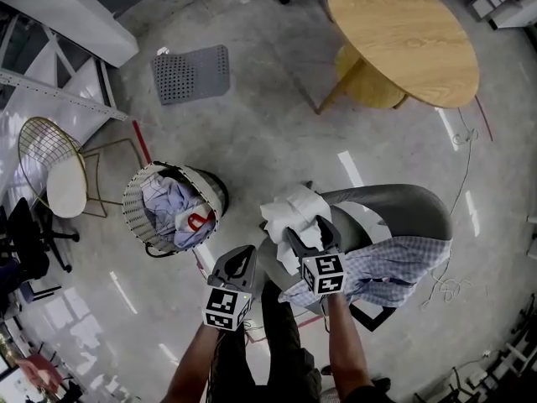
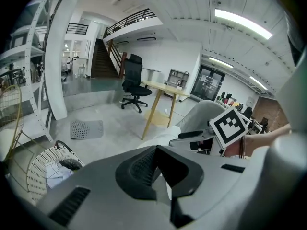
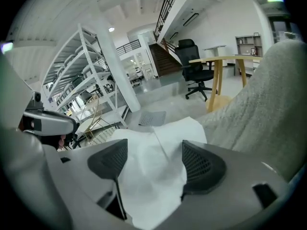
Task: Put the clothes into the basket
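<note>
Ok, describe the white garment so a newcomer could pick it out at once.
Find the grey armchair near the round wooden table. At its left end in the head view lies a crumpled white garment. It is plain, unlike the blue checked shirt draped beside it.

My right claw [image 1: 309,232] hangs spread over the white garment [image 1: 289,208] on the grey armchair [image 1: 398,208]; the basket [image 1: 132,210] sits to its left, clothes inside.

Chair [image 1: 398,204] with clothes [image 1: 289,210] (basket [image 1: 134,208] on floor [image 1: 277,124])
</note>
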### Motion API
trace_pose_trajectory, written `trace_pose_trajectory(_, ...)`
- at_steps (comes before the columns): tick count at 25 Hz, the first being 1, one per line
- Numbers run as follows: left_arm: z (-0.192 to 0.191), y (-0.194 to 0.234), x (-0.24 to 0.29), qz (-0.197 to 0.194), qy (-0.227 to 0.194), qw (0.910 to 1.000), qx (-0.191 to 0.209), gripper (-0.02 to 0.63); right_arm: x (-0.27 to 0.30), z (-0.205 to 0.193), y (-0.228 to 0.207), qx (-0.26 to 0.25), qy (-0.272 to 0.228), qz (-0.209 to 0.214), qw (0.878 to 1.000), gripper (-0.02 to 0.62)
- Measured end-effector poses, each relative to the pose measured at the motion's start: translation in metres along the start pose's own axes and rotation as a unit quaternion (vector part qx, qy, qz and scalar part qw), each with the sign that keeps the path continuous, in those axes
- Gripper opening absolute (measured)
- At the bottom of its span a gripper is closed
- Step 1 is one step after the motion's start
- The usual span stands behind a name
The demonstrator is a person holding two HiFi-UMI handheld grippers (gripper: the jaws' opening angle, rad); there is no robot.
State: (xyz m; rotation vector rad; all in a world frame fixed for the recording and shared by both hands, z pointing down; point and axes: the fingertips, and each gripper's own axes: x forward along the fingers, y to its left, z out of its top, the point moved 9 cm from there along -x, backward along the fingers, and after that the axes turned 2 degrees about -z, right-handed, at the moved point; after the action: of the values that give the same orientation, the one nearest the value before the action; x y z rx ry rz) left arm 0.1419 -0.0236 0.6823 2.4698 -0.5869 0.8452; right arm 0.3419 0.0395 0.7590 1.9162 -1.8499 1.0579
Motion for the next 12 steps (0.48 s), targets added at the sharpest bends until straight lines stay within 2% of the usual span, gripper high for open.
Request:
trace_pose_trajectory(9, -0.0021, 0.0097, -0.0027, 0.015, 0.005, 0.9999, -0.007, 0.006, 0.0085, 0.0024, -0.0025, 0.020, 0.017, 0.019, 0.999, 0.342)
trace_pose_trajectory(12, -0.0026, 0.0085, -0.0031, 0.014, 0.006, 0.9999, -0.006, 0.006, 0.0107, 0.0021, -0.0025, 0.036, 0.024, 0.037, 0.998, 0.285)
